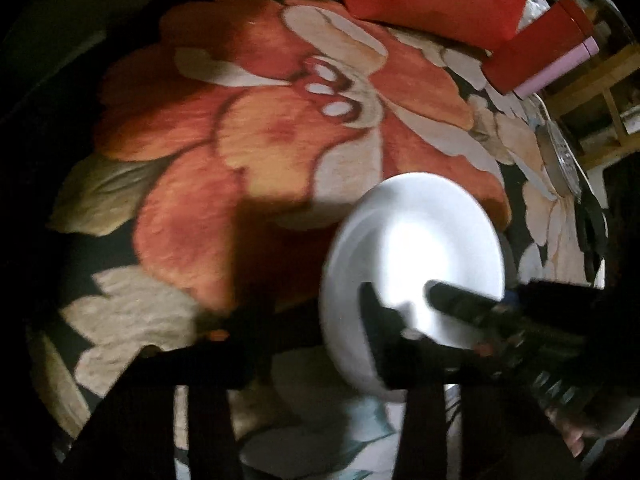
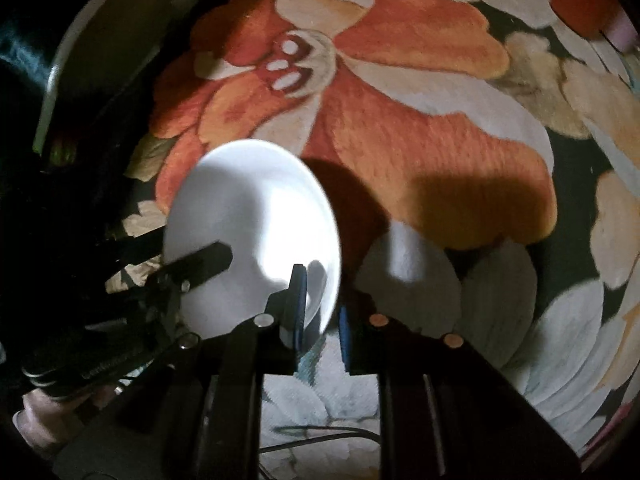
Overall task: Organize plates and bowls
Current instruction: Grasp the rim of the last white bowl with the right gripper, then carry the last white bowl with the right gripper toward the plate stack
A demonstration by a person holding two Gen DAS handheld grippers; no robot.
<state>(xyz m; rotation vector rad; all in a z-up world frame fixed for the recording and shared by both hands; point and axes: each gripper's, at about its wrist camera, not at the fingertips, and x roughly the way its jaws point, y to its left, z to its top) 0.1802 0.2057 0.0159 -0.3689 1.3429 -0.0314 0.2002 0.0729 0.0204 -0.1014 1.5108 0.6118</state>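
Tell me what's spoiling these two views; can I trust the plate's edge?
Left wrist view: white plate blown out by glare at centre, rim smeared by motion blur, left gripper's fingers nearly black. Right wrist view: same glare, hard shadows across the floral blanket, fisheye bending. Treat the edge as approximate.

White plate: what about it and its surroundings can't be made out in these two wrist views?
- Left gripper, right wrist view: dark and blurred; whether its pads press the white plate is unclear.
- Plate's near rim, left wrist view: covered by the right gripper and smeared by blur.
- Shiny round item, left wrist view: squeezed at the fisheye edge; plate or lid, cannot tell.
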